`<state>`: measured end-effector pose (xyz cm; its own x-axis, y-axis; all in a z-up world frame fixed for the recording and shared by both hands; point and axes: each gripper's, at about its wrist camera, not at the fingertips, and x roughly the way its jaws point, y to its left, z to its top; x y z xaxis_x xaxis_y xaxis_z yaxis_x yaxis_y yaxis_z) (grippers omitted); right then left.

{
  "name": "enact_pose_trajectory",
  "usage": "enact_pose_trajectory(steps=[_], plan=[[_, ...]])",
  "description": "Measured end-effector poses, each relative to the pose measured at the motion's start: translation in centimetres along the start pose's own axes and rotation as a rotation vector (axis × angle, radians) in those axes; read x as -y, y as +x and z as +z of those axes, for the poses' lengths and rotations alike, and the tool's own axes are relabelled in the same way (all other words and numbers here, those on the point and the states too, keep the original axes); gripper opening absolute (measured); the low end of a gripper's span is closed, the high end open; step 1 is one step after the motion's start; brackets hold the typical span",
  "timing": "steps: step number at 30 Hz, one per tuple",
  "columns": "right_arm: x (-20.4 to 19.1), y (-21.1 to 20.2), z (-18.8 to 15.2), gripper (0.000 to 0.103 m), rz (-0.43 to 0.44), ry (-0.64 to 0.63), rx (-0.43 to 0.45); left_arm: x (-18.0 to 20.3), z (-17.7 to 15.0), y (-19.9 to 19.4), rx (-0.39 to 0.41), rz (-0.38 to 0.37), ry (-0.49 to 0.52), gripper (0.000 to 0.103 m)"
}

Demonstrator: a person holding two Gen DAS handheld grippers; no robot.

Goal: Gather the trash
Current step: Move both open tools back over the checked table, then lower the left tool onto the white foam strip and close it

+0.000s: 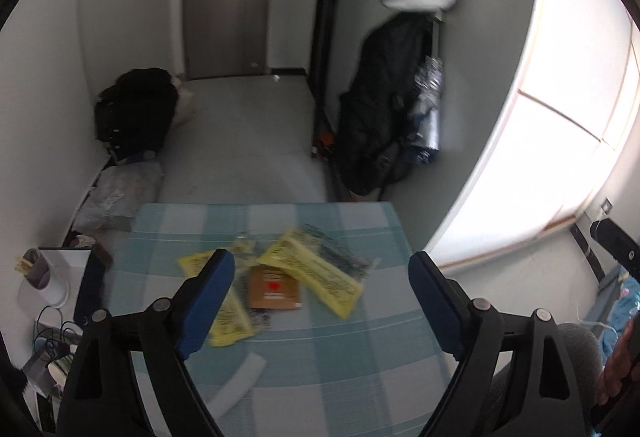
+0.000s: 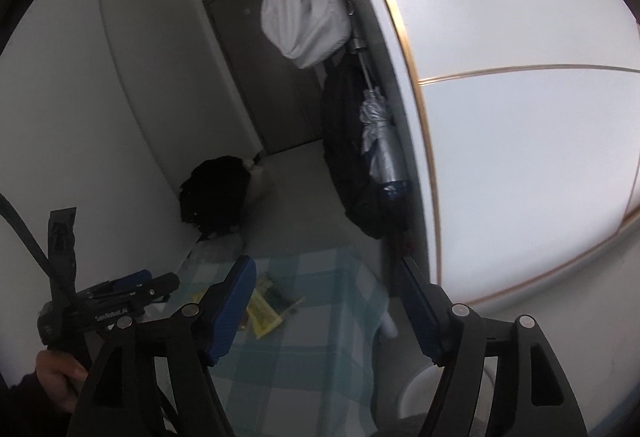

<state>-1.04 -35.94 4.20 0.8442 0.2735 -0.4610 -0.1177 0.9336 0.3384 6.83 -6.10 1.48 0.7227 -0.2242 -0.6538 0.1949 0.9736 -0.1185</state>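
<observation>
The left gripper point(image 1: 320, 277) hangs with its jaws wide apart and nothing between them, above the checked table point(image 1: 360, 337). The right gripper point(image 2: 326, 289) is likewise spread and empty. On the table lie yellow wrappers point(image 1: 316, 273) around a brown packet point(image 1: 274, 287), with a white strip point(image 1: 240, 383) nearer the table's front edge.

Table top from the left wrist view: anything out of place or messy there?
Yes. Yellow wrappers and a brown packet lie scattered at odd angles, overlapping, on the checked tablecloth. A pale curved strip lies loose nearer the camera. Nothing looks spilled.
</observation>
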Motion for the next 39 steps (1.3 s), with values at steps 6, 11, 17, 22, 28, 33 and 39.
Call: enact_pose_trajectory(steps=[6,11,17,22,28,33,39], plan=[[-5.5,2.6,-1.4,0.080,0.078,-0.077,-0.018,-3.2,-0.9,-1.1,0.045,0.065,-0.039,0.096],[-8.2,4.4,-3.2,0.089,0.086,-0.119,-0.026,-5.8,-1.9,-1.3,0.065,0.111,-0.075,0.096],[-10.2,6.8,-5.1,0.091,0.083,-0.155,-0.056,-8.7,-3.3,-0.9,0.060,0.138,-0.110,0.096],[-11.1,8.4,-6.5,0.092,0.069,-0.193,-0.081,-10.6,-4.4,-0.1,0.037,0.137,-0.123,0.096],[-11.7,10.2,-7.8,0.092,0.062,-0.211,-0.115,-11.8,-5.7,0.9,-0.007,0.099,-0.111,0.096],[-11.9,11.1,-8.4,0.092,0.067,-0.220,-0.134,-11.8,-6.5,2.5,-0.079,0.068,-0.087,0.096],[-11.6,11.4,-8.3,0.092,0.058,-0.196,-0.136,-10.9,-7.2,4.1,-0.153,0.007,-0.052,0.096]])
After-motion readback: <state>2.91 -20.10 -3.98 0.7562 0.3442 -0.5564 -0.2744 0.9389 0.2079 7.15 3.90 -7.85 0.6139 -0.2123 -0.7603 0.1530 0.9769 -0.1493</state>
